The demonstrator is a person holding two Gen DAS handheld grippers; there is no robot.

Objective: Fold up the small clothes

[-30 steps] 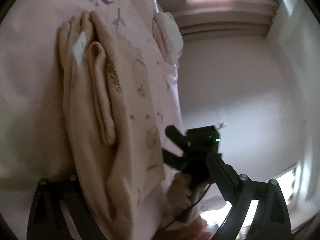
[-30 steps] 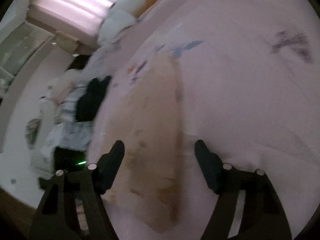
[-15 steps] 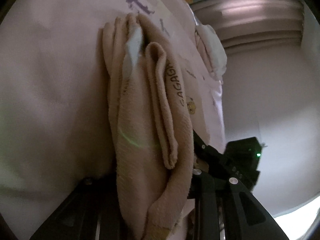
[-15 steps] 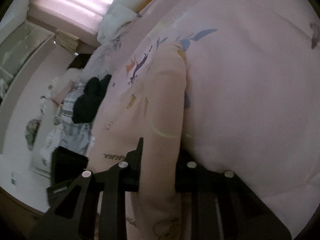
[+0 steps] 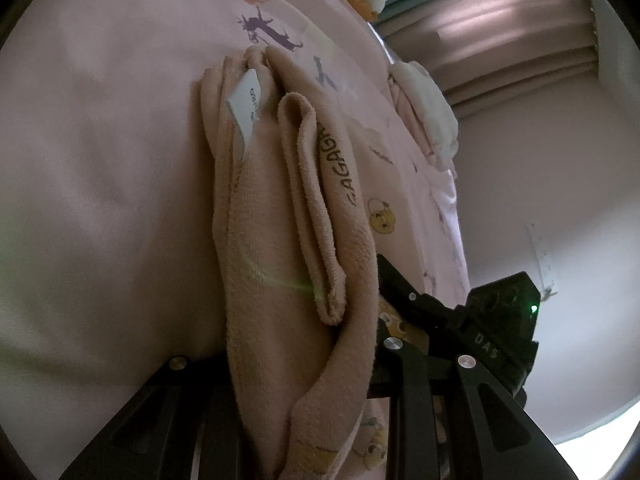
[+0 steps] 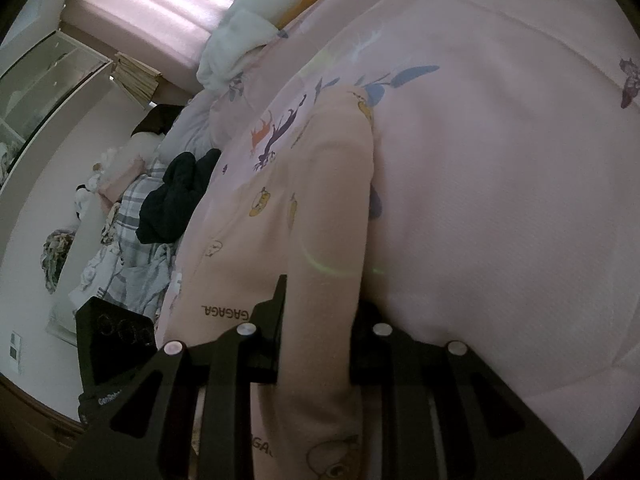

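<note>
Peach garment [image 5: 280, 240] on pink bedspread [image 5: 100, 160]

This is a bedroom in a home. A pink bedsheet [image 6: 500, 200] printed with small animal figures covers a bed that fills most of both views. Pleated curtains [image 5: 500, 40] hang over a bright window. White and orange bedding [image 6: 256, 28] is heaped at the far end of the bed, and beside it lie a plaid cloth [image 6: 136, 248] and a dark garment [image 6: 176, 196].
</note>
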